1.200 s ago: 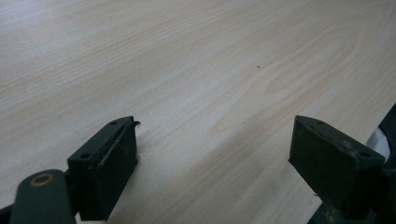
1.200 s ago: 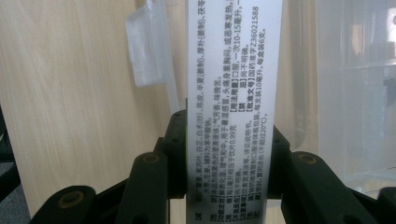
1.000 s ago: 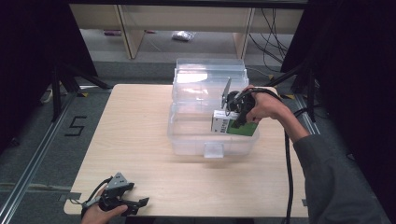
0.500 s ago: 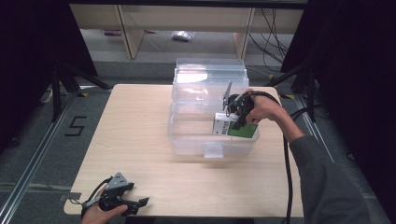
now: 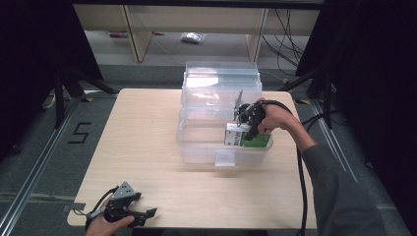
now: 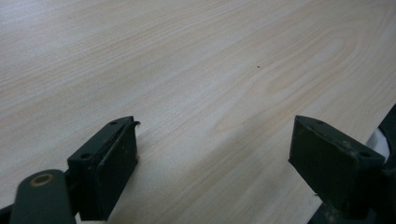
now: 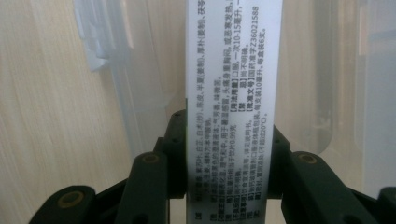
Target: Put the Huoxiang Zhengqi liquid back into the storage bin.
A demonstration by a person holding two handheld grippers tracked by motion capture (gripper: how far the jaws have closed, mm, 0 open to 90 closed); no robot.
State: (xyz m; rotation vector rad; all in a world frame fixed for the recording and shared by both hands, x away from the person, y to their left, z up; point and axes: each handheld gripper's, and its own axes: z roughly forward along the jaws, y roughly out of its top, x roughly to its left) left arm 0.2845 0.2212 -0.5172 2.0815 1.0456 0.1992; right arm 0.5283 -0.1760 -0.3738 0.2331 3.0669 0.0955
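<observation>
Right gripper [image 5: 244, 129] pinches a white-and-green box [image 5: 246, 135] inside the clear plastic bin [image 5: 196, 142]. Left gripper [image 5: 142, 214], jaws spread wide, rests on the table [image 5: 147, 147], well apart from the bin.

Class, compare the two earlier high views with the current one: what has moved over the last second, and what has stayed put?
Very little moved. The right gripper, shut on the green-and-white box, has eased slightly lower and nearer inside the clear plastic bin. Its grip on the box is unchanged. The left gripper stays open, resting at the near left corner of the wooden table, and the bin has not shifted.
</observation>
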